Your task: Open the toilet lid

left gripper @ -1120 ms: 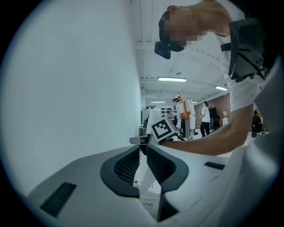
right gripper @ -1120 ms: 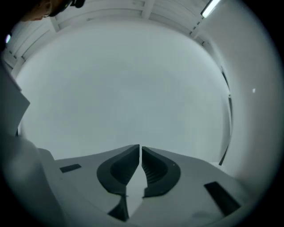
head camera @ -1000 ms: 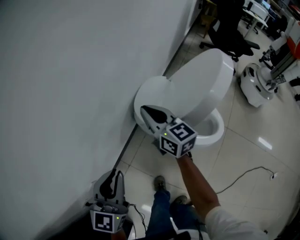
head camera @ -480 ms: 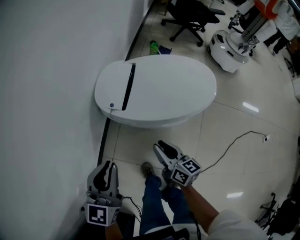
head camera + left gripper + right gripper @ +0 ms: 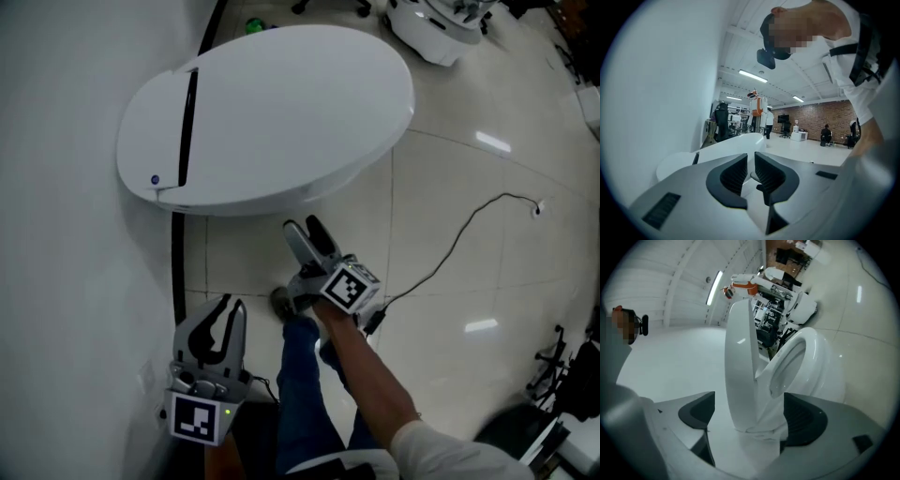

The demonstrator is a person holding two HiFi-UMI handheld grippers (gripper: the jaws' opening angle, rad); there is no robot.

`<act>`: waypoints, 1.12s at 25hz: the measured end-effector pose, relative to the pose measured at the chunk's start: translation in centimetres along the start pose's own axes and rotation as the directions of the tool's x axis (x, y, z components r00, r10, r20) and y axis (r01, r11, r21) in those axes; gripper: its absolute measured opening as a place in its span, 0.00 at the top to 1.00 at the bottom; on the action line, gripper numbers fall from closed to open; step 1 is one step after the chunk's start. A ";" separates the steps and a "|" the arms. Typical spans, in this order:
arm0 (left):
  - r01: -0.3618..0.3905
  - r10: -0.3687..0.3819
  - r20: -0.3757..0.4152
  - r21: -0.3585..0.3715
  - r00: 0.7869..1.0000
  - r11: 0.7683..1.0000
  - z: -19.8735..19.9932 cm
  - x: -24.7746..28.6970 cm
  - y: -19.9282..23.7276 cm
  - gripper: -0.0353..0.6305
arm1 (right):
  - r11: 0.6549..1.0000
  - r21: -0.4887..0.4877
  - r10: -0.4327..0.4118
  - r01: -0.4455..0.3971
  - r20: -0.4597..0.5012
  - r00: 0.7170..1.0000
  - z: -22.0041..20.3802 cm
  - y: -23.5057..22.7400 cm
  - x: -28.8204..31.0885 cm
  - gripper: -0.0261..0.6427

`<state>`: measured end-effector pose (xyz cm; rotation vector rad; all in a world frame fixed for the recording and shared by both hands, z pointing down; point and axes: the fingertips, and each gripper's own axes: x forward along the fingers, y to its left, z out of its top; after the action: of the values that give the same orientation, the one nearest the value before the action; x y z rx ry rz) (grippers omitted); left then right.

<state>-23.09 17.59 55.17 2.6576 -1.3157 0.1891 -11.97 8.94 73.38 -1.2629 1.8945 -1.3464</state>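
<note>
The white toilet lid (image 5: pixel 281 103) shows from above as a broad oval that hides the bowl; a black slit (image 5: pixel 186 122) parts it from the back unit (image 5: pixel 150 141) at the wall. In the right gripper view the lid (image 5: pixel 739 357) stands lifted off the seat ring (image 5: pixel 794 352), with a wedge of room between them. My right gripper (image 5: pixel 304 227) (image 5: pixel 749 401) hangs just short of the toilet's near side; its jaws have just been opening and hold nothing. My left gripper (image 5: pixel 232 305) (image 5: pixel 751 157) is shut and empty beside the wall, facing the lid (image 5: pixel 731 147).
A white wall (image 5: pixel 66 141) with a black baseboard (image 5: pixel 175 272) runs along the left. The person's leg and shoe (image 5: pixel 281 302) are below the toilet. A thin cable (image 5: pixel 469 220) trails over the tiles, and a white robot base (image 5: pixel 431 33) stands behind.
My right gripper has drawn back from the toilet toward the person, and its fingers have spread apart. The seat rim seen under the raised lid a second ago is now hidden from above.
</note>
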 end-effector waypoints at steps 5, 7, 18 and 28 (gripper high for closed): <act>-0.003 0.003 -0.041 -0.008 0.999 1.000 -0.8 -0.1 0.0 0.88 | 0.984 0.143 -0.117 0.103 0.092 0.989 0.5 0.2 2.0 0.21; -0.014 0.014 -0.044 0.001 0.999 1.000 -0.5 -0.2 0.5 0.88 | 0.976 0.169 -0.161 0.138 0.133 0.978 1.5 0.3 3.0 0.19; -0.112 0.113 -0.032 0.032 0.993 0.993 2.5 -3.0 4.8 0.88 | 0.939 0.072 -0.343 0.337 0.110 0.933 3.0 3.2 5.1 0.44; -0.319 0.319 0.015 0.006 0.948 0.948 7.2 -8.8 9.9 0.88 | 0.716 -0.672 -0.206 0.192 0.060 0.977 -1.3 21.6 9.7 0.58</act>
<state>-35.99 17.06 47.41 2.4390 -1.7471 0.2169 -26.00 2.81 55.28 -1.8446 2.4303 -0.7437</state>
